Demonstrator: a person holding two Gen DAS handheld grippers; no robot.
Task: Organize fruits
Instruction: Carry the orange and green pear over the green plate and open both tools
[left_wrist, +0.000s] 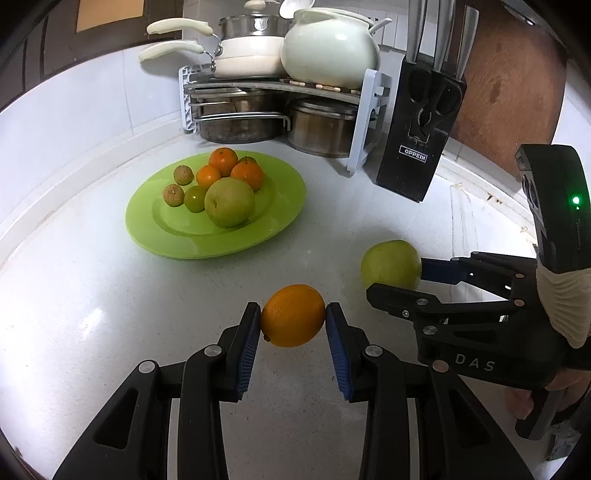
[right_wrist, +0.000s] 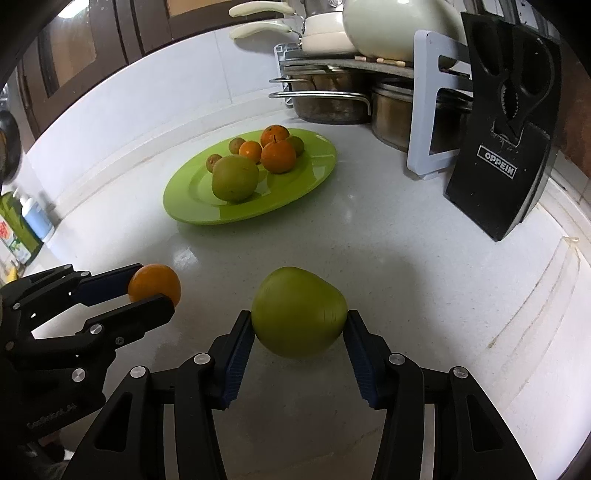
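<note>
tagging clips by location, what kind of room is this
Most likely a home kitchen: a white counter with a rack of stacked pots, a knife block, and a green plate of fruit.

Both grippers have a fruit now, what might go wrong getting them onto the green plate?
The left gripper pinches the orange only at its fingertips, so it may slip. The green plate already has fruit clustered at its centre; the green apple in the right gripper may knock some rolling.
</note>
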